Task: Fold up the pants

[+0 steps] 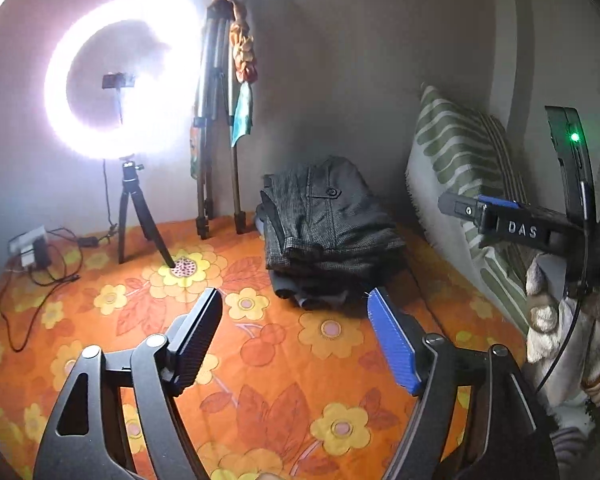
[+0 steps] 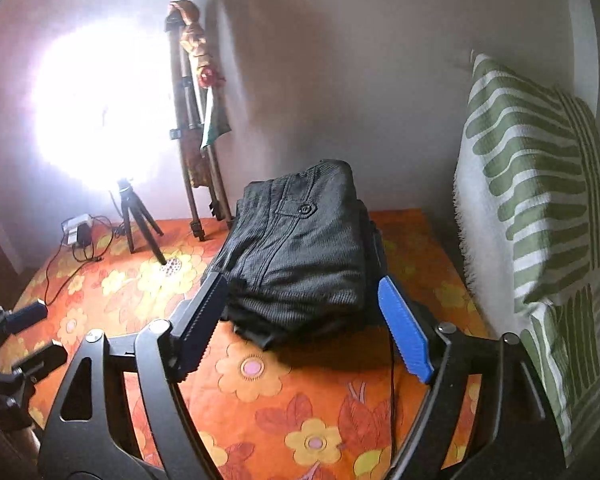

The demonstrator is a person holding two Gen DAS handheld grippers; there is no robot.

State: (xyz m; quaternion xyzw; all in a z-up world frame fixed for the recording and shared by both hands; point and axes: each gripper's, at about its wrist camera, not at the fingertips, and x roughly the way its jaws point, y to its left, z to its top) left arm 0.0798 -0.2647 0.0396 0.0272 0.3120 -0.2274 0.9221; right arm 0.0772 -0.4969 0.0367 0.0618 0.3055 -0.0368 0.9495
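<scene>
Dark grey pants [image 1: 328, 232] lie folded in a thick stack on the orange flowered bedsheet [image 1: 260, 360], back pocket button on top. My left gripper [image 1: 296, 300] is open and empty, hovering short of the stack's near edge. In the right wrist view the pants [image 2: 300, 252] are close. My right gripper [image 2: 304, 280] is open, its black and blue fingers either side of the stack's near end, not closed on it. The right gripper's body [image 1: 540, 228] shows at the right of the left wrist view.
A bright ring light on a small tripod [image 1: 136, 208] stands at the back left, with a folded tripod [image 1: 216, 120] against the wall and cables with a charger [image 1: 36, 252]. A green striped pillow [image 2: 532, 184] leans at the right.
</scene>
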